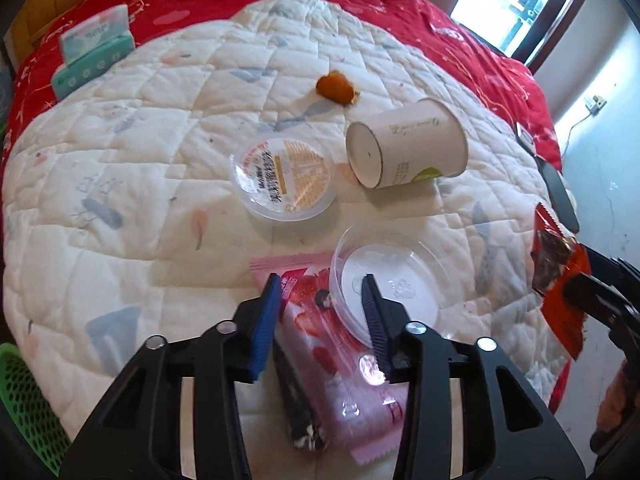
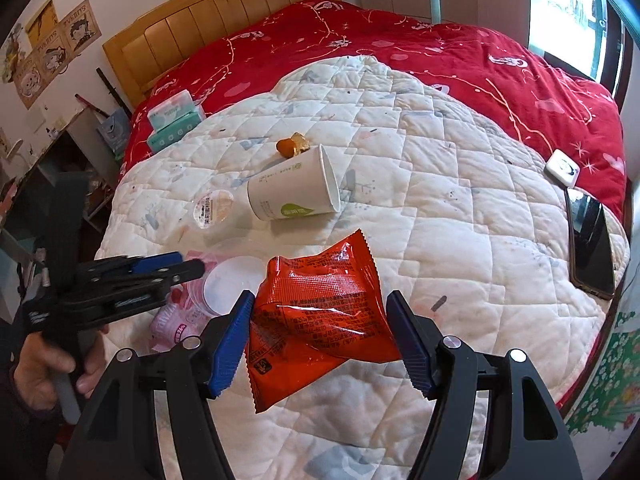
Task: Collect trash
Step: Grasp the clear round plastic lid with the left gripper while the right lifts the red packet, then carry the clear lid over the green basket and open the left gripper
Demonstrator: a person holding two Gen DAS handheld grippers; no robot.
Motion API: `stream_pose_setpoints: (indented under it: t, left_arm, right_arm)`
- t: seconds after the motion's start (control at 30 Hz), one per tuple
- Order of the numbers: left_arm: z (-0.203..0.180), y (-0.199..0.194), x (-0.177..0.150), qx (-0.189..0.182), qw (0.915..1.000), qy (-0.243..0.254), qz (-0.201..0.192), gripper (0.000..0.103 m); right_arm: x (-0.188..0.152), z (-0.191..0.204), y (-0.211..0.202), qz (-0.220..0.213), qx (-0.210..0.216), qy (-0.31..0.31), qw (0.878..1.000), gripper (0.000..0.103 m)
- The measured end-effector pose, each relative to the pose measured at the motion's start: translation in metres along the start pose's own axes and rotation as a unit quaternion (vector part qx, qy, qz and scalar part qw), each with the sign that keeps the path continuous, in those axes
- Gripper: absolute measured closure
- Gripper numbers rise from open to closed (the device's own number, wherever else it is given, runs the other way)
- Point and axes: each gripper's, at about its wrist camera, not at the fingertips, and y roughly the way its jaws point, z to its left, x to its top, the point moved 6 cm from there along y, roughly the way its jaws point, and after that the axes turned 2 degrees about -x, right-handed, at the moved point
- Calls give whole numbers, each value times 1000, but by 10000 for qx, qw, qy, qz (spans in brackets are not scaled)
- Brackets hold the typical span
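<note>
Trash lies on a white quilt (image 1: 120, 184) on a bed. My left gripper (image 1: 322, 300) is open, its fingers straddling a pink snack wrapper (image 1: 320, 340) and the edge of a clear plastic lid (image 1: 388, 280). A dark wrapper (image 1: 298, 408) lies beside the pink one. My right gripper (image 2: 320, 320) is open around a crumpled red snack bag (image 2: 320, 312); the pads do not press it. Farther off lie a tipped white paper cup (image 1: 408, 144), a clear jelly cup (image 1: 284, 176) and an orange peel (image 1: 336, 87).
A green tissue pack (image 1: 96, 52) sits at the back left on the red duvet (image 2: 440, 52). A phone (image 2: 590, 236) and a white charger (image 2: 563, 168) lie at the quilt's right edge. A green mesh basket (image 1: 24, 396) stands at the bed's left.
</note>
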Motion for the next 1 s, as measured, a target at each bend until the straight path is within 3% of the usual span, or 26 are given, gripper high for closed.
stream_pose_setpoints:
  t: [0.1, 0.17, 0.33, 0.7, 1.0]
  left_arm:
    - [-3, 9, 1, 1, 10000, 50, 67, 75]
    - [-6, 11, 0, 45, 9999, 126, 64, 92]
    - [-2, -8, -4, -53, 9999, -2, -155, 99]
    - [42, -88, -39, -67, 9967, -404, -708, 100]
    - [119, -162, -90, 494, 9876, -888, -1198, 100]
  right_arm:
    - [-3, 0, 2, 30, 23, 34, 10000, 38]
    - [-5, 0, 3, 49, 40, 56, 10000, 38]
    - [-9, 6, -3, 28, 63, 22, 10000, 38]
    - [-17, 67, -25, -94, 359, -336, 9987, 38]
    - [-27, 148, -24, -41, 814, -810, 9934, 38]
